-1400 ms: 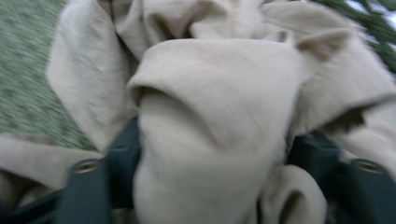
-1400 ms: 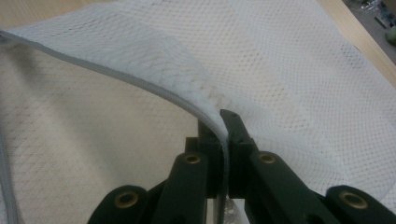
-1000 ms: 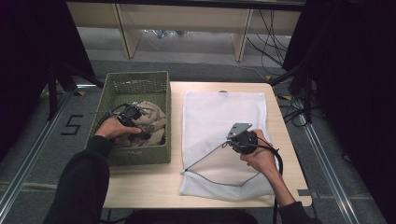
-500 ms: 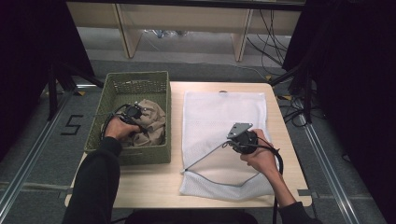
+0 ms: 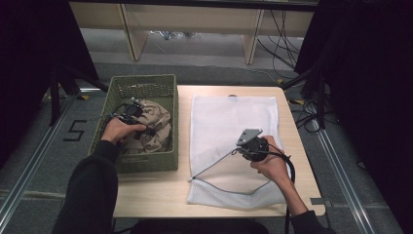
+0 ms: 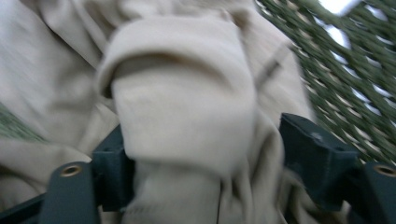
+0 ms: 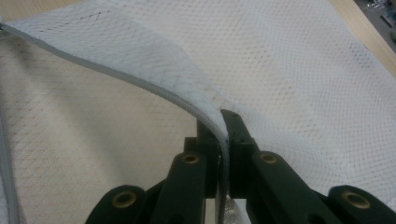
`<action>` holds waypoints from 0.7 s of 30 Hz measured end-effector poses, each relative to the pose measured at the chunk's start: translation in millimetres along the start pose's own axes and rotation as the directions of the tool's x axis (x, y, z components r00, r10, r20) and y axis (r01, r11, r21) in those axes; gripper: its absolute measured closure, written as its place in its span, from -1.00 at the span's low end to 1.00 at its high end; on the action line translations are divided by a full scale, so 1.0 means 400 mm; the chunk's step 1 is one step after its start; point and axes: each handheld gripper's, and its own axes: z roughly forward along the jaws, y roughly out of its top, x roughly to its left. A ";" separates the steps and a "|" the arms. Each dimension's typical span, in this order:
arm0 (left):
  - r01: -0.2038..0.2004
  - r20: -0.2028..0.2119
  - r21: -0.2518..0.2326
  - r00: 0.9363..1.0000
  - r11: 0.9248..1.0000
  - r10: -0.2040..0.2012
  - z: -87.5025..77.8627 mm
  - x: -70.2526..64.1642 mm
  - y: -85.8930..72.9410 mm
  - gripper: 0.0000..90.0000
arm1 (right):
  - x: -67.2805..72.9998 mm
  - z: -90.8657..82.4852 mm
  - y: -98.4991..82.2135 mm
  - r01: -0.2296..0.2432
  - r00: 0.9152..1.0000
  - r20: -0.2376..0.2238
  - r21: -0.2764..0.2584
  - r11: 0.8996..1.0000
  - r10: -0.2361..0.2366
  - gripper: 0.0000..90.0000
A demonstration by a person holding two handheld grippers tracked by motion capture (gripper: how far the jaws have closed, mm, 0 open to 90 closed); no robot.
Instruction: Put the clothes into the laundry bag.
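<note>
The right gripper [image 7: 223, 122] pinches the mesh bag's [image 5: 234, 117] zipper edge up, likely keeping it open — the left gripper [image 6: 201, 154], fingers spread around beige cloth [image 5: 153, 127], reaches into the green basket [image 5: 146, 163] at left.

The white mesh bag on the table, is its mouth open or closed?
Open. The right gripper pinches the zipper edge of the mesh bag and lifts it, leaving a gap above the lower layer.
</note>
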 end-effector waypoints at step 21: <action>-0.208 -0.048 0.183 0.974 0.961 0.220 0.118 -0.042 -0.006 -0.33 | 0.005 -0.003 0.002 -0.006 1.000 0.000 0.006 1.000 0.006 0.93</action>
